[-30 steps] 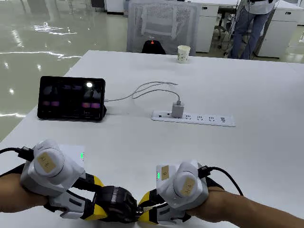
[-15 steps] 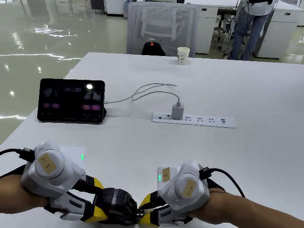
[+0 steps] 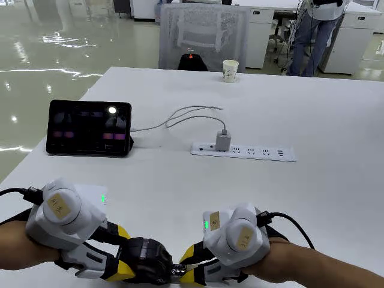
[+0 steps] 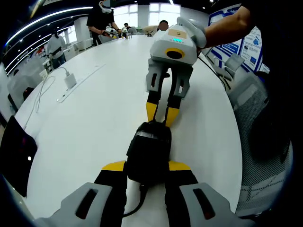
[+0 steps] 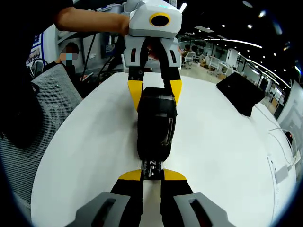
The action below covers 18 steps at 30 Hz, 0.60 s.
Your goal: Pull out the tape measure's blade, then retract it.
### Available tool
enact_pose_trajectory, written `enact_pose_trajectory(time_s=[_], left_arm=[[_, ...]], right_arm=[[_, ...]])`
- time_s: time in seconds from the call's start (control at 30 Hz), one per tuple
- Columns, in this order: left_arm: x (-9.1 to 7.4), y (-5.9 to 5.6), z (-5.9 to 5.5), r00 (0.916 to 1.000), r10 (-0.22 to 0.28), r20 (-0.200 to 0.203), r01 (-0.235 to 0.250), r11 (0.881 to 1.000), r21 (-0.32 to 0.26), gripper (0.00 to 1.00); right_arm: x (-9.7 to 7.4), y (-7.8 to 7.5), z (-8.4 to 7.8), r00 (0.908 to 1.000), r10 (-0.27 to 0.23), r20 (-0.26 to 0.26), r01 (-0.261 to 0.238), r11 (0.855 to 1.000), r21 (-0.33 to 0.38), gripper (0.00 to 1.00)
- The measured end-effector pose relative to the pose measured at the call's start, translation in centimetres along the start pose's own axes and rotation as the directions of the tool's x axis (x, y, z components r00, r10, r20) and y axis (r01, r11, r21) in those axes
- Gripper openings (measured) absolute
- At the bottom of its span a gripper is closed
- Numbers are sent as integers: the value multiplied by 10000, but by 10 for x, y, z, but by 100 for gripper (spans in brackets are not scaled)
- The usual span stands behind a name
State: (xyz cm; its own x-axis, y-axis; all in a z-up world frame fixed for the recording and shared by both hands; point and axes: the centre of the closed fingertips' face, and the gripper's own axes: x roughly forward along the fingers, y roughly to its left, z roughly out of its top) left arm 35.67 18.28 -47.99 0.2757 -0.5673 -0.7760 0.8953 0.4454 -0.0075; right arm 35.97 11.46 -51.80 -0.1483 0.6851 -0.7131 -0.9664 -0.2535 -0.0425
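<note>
Head view is showing the black tape measure (image 3: 147,268) sitting on the white table (image 3: 252,192) at 6 o'clock, close to the person. The left gripper (image 3: 125,255) is clamping its case from 9 o'clock, yellow fingertips pressing both sides. The right gripper (image 3: 187,265) is facing it from 3 o'clock, jaws pinching the blade tip (image 5: 152,166), which is poking just out of the case. From the tape measure, a tablet (image 3: 90,127) is standing toward 11 o'clock and a power strip (image 3: 243,151) is lying toward 1 o'clock.
</note>
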Motion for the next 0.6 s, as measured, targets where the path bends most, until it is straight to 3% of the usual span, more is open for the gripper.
enact_pose_trajectory(time_s=[0.6], left_arm=[[-2, -6, 5, 10000, -12, 23, 12, 10000, -47, 24]], right_arm=[[-14, 1, -14, 9998, -20, -178, 19, 10000, -43, 9]])
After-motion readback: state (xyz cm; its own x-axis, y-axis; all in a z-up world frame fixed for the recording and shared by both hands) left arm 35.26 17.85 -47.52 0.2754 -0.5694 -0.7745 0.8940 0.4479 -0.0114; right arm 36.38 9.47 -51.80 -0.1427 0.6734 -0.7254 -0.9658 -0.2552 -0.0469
